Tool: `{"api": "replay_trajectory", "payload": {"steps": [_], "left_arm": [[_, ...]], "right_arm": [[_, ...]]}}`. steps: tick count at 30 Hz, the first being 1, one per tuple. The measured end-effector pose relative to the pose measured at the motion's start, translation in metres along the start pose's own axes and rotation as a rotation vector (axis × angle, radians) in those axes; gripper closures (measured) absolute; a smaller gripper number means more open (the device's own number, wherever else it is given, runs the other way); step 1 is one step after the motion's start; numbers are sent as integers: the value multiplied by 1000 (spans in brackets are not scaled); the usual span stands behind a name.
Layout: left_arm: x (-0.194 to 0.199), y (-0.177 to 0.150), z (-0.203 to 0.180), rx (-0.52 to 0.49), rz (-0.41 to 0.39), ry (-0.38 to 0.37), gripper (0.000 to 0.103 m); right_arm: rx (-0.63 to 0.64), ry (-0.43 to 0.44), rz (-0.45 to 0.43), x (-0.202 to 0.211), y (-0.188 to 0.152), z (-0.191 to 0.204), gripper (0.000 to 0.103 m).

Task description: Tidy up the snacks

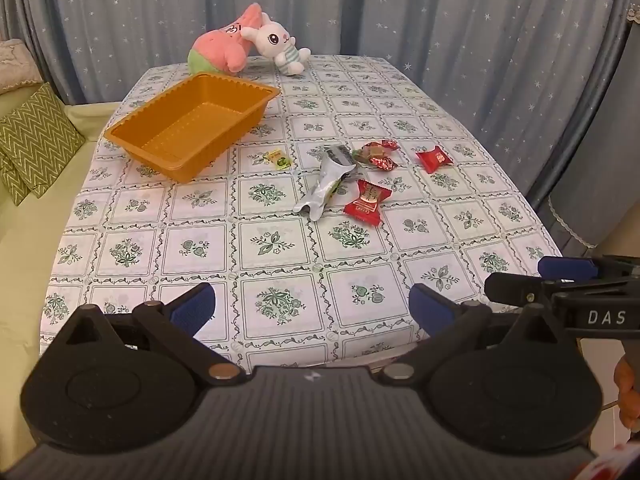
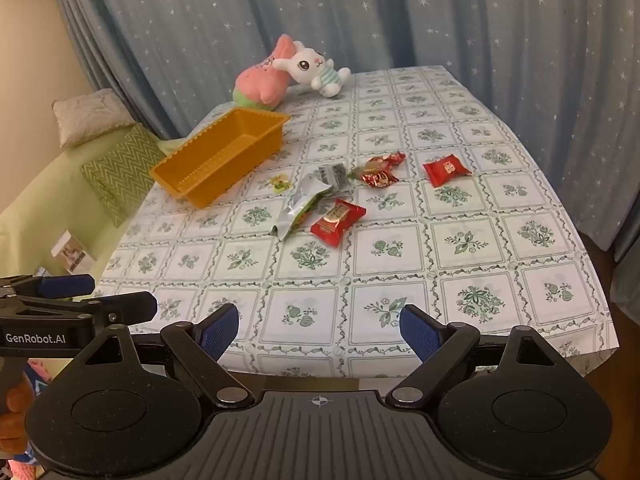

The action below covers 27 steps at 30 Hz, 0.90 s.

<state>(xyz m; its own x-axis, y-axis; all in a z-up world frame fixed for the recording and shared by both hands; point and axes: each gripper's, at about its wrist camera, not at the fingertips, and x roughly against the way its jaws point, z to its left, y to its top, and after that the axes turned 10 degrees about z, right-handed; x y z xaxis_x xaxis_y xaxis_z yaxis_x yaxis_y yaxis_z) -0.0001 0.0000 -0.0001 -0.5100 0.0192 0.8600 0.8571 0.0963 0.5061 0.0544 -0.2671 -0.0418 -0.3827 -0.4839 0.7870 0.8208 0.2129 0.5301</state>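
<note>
Two hand-held grippers, left [image 1: 312, 308] and right [image 2: 320, 330], gape empty over a floral tablecloth [image 1: 280, 240] before starry curtains [image 1: 440, 20].

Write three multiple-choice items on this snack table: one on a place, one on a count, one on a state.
1. Where is the orange tray relative to the snacks?
A. left of them
B. right of them
C. under them

2. How many plush toys lie at the table's far edge?
A. one
B. two
C. four

3. What is in the tray?
A. all the snacks
B. one snack
C. nothing

Answers: 1 A, the silver packet and the red snacks lie to its right. 2 B, a pink plush and a white bunny. 3 C, its floor is bare.
</note>
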Motion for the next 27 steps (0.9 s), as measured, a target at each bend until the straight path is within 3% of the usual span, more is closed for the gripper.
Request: {"api": "replay_trajectory", "payload": {"steps": [27], "left_arm": [[-7, 4, -3, -14, 14, -4, 0]], "right_arm": [[4, 0, 3, -5, 6, -4, 16]]}}
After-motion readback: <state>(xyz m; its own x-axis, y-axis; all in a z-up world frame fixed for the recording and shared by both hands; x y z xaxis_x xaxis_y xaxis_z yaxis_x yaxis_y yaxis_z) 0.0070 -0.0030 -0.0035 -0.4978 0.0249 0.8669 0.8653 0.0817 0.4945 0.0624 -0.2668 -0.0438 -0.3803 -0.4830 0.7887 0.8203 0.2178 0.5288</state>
